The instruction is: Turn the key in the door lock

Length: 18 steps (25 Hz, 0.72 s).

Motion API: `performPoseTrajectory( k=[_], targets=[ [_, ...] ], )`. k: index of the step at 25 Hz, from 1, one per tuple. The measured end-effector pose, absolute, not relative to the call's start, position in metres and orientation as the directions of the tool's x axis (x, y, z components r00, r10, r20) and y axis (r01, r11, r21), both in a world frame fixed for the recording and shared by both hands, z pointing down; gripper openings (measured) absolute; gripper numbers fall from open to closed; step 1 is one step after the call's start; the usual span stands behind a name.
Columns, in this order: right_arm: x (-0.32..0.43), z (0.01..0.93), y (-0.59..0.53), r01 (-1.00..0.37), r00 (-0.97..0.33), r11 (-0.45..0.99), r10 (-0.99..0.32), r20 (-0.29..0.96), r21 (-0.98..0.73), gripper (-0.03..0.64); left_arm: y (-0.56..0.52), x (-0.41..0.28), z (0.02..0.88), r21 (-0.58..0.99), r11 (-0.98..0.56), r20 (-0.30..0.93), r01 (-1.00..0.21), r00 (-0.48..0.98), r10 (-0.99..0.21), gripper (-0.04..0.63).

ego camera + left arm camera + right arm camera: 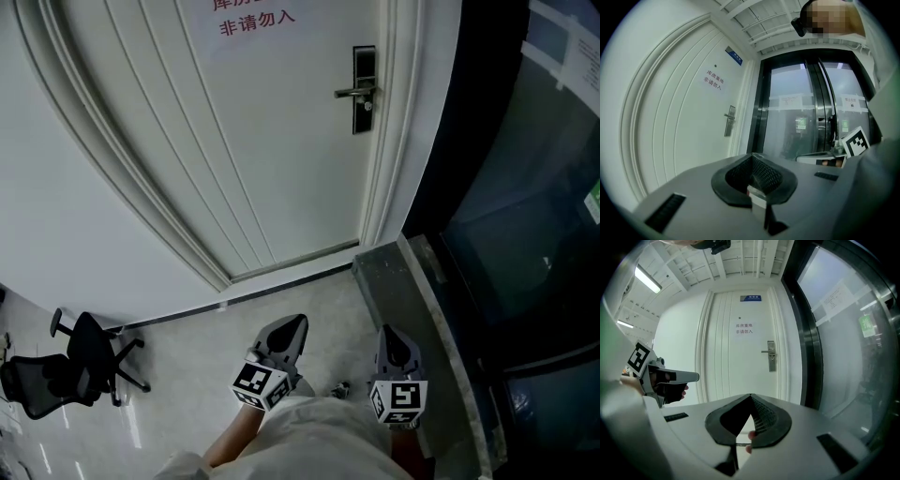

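Left gripper point(296, 326) and right gripper point(389, 336), both closed, empty, near; aim the right at the far door lock point(365, 89), opening before contact.

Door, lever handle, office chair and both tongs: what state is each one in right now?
Door: closed.
Lever handle: level, not pressed down.
Office chair: upright, nobody in it.
Left tongs: shut, well short of the door.
Right tongs: shut, well short of the door.
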State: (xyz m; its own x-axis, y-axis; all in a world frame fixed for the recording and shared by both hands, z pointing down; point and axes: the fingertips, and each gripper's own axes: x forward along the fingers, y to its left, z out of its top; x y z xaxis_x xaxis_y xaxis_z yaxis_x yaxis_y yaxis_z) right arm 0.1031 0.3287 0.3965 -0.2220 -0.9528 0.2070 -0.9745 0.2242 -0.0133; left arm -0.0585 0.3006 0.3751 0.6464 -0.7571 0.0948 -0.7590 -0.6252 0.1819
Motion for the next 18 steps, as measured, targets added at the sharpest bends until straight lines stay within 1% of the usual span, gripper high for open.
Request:
performPoseTrajectory(
  k=[4, 8, 10, 18],
  targets=[
    [0.12, 0.402, 0.316, -0.972, -0.231, 0.232, -0.949, 0.214, -0.022, 0.0, 0.286, -0.041, 0.374, 0.181, -0.62, 0.077, -0.764, 0.639, -0.765, 0.003],
    [0.13, 0.401, 0.298, -0.971, -0.233, 0.237, -0.95, 0.208, -0.006, 0.0, 0.27, -0.027, 0.381, 0.199, -0.626, 0.099, -0.754, 0.651, -0.752, 0.003],
    [0.136, 0.401, 0.29, -0.972, -0.231, 0.237, -0.951, 0.205, 0.005, 0.0, 0.259, -0.02, 0.381, 0.201, -0.632, 0.09, -0.748, 0.657, -0.748, 0.003],
    [0.168, 0.405, 0.241, -0.983, -0.168, 0.18, -0.963, 0.213, 0.041, -0.002, 0.195, 0.014, 0.379, 0.212, -0.676, 0.044, -0.706, 0.698, -0.715, 0.004]
  ],
)
